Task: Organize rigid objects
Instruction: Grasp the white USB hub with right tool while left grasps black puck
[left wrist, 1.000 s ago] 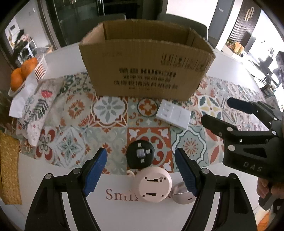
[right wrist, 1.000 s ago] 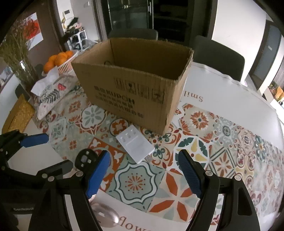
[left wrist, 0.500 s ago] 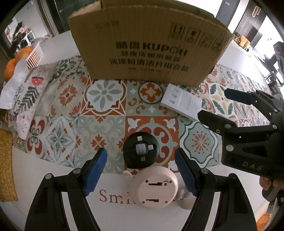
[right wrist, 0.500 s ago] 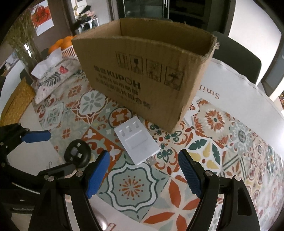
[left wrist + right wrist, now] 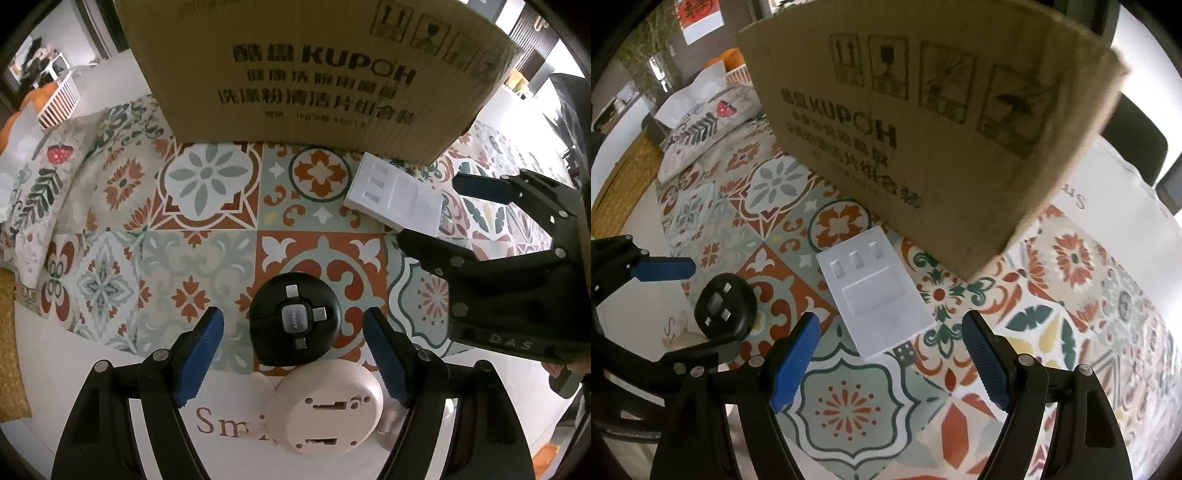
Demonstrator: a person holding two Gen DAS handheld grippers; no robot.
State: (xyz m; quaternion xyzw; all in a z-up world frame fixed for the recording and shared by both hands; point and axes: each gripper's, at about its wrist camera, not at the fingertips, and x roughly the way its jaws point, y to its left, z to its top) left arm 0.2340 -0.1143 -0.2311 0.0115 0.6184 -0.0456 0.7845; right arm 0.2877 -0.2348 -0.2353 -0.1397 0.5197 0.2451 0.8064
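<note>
A round black cable hub [image 5: 294, 320] lies on the patterned tablecloth, between the tips of my open left gripper [image 5: 293, 332]. A round pink device [image 5: 325, 408] lies just nearer than it, between the left fingers. A flat white USB adapter [image 5: 875, 293] lies in front of the cardboard box [image 5: 934, 110], just ahead of my open right gripper [image 5: 890, 339]. The adapter also shows in the left wrist view [image 5: 395, 199], with the right gripper [image 5: 443, 218] beside it. The hub shows in the right wrist view [image 5: 726, 306].
The cardboard box [image 5: 314, 74] stands close behind the objects. A floral tissue pouch [image 5: 33, 177] and a white basket of oranges [image 5: 55, 96] sit at the left. A woven yellow mat [image 5: 11, 354] lies at the left table edge.
Both grippers have moved forward and down toward the table. The black hub now sits between the left fingertips and the white adapter lies close before the right gripper. Both stay open.
</note>
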